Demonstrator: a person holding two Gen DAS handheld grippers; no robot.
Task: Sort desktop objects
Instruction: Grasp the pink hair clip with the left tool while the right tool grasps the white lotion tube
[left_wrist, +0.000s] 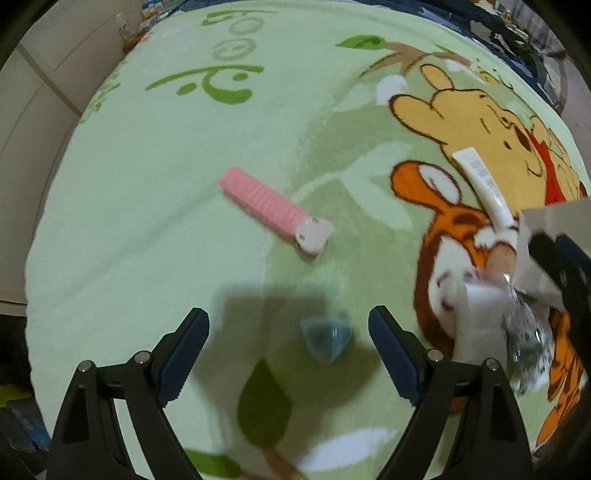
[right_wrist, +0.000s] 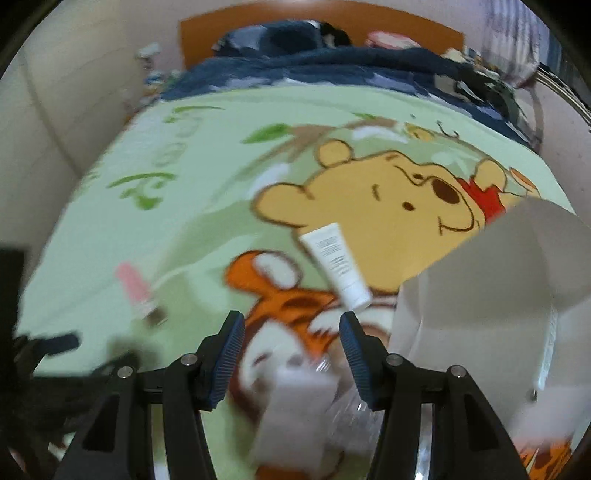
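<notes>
A pink folding comb (left_wrist: 275, 210) lies on the green cartoon blanket (left_wrist: 147, 184), ahead of my open, empty left gripper (left_wrist: 288, 326). A small blue translucent piece (left_wrist: 325, 338) lies between its fingers. A white tube (left_wrist: 484, 188) lies to the right; it also shows in the right wrist view (right_wrist: 338, 264). A clear plastic bottle with a white label (left_wrist: 480, 321) lies at the right. In the right wrist view my right gripper (right_wrist: 291, 332) is open above that blurred bottle (right_wrist: 306, 406). The pink comb (right_wrist: 135, 288) is at its left.
A white cardboard box (right_wrist: 498, 295) stands at the right, also at the edge of the left wrist view (left_wrist: 554, 221). Dark blue bedding (right_wrist: 332, 70) is piled at the far end by an orange headboard (right_wrist: 221, 29). A pale wall (left_wrist: 37, 110) runs along the left.
</notes>
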